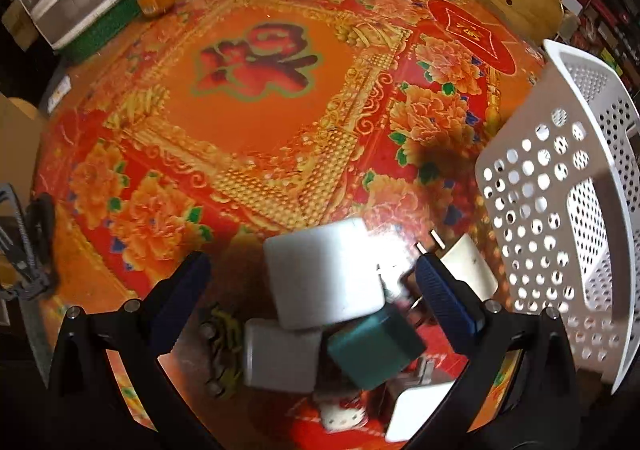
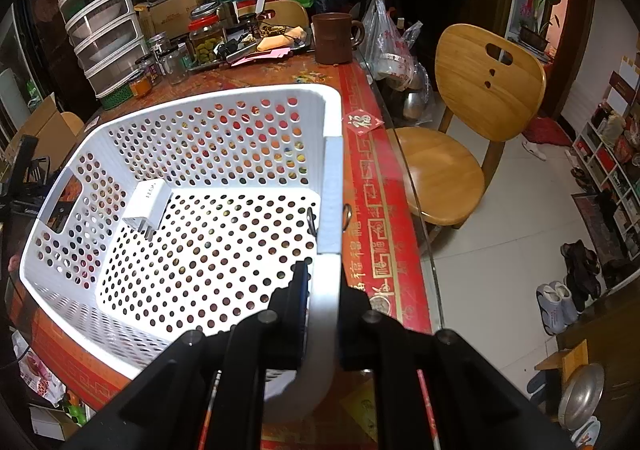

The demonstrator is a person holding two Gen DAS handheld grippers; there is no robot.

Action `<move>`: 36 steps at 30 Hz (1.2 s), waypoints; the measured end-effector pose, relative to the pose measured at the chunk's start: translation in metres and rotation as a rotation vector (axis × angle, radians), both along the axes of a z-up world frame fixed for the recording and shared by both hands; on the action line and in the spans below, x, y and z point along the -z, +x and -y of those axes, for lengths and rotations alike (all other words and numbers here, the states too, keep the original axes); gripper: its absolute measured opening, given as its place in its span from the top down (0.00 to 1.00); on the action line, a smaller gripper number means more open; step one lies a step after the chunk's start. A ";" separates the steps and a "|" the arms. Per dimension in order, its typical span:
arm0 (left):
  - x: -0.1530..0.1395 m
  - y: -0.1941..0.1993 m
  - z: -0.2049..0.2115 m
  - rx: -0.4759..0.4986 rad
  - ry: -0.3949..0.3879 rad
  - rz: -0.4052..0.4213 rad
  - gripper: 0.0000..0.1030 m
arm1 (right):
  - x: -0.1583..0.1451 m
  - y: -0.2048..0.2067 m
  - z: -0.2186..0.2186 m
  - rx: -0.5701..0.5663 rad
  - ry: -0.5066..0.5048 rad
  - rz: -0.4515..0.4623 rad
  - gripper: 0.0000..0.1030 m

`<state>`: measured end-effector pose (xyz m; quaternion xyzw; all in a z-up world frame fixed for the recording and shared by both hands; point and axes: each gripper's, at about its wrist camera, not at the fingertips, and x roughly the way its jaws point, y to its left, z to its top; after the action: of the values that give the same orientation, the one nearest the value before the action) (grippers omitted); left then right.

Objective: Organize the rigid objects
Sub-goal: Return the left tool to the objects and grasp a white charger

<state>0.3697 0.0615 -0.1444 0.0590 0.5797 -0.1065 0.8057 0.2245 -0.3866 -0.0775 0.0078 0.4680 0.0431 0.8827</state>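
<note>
Right hand-held gripper (image 2: 320,290) clamps the white basket's rim (image 2: 332,178), steadying it on the desk (image 1: 248,122); left hand-held gripper (image 1: 312,278), spread wide and empty, hovers over piled chargers (image 1: 324,274) beside it.

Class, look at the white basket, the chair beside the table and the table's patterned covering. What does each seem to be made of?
Basket: likely moulded plastic, matte white, shown by uniform punched holes and thin smooth walls.
Chair: apparently varnished wood, with visible grain and a warm sheen.
Table covering: a printed red-and-gold sheet, glossy with reflections; possibly vinyl or under glass, since a clear edge shows in the right wrist view.
</note>
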 end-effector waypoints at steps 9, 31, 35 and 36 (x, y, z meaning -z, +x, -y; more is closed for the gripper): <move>0.027 0.016 0.008 -0.050 0.025 -0.046 0.10 | 0.001 0.000 -0.001 0.001 -0.003 0.000 0.91; -0.011 0.002 0.013 -0.023 0.017 0.039 0.30 | 0.009 0.005 -0.001 -0.006 -0.007 -0.024 0.91; -0.046 -0.007 0.016 -0.016 0.003 0.101 0.30 | 0.010 0.004 -0.002 -0.007 -0.005 -0.022 0.91; -0.056 -0.011 0.016 -0.011 -0.007 0.118 0.30 | 0.010 0.004 -0.002 -0.006 -0.005 -0.022 0.91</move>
<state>0.3590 0.0450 -0.0881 0.0591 0.5312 -0.1006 0.8392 0.2286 -0.3844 -0.0877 0.0047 0.4776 0.0447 0.8774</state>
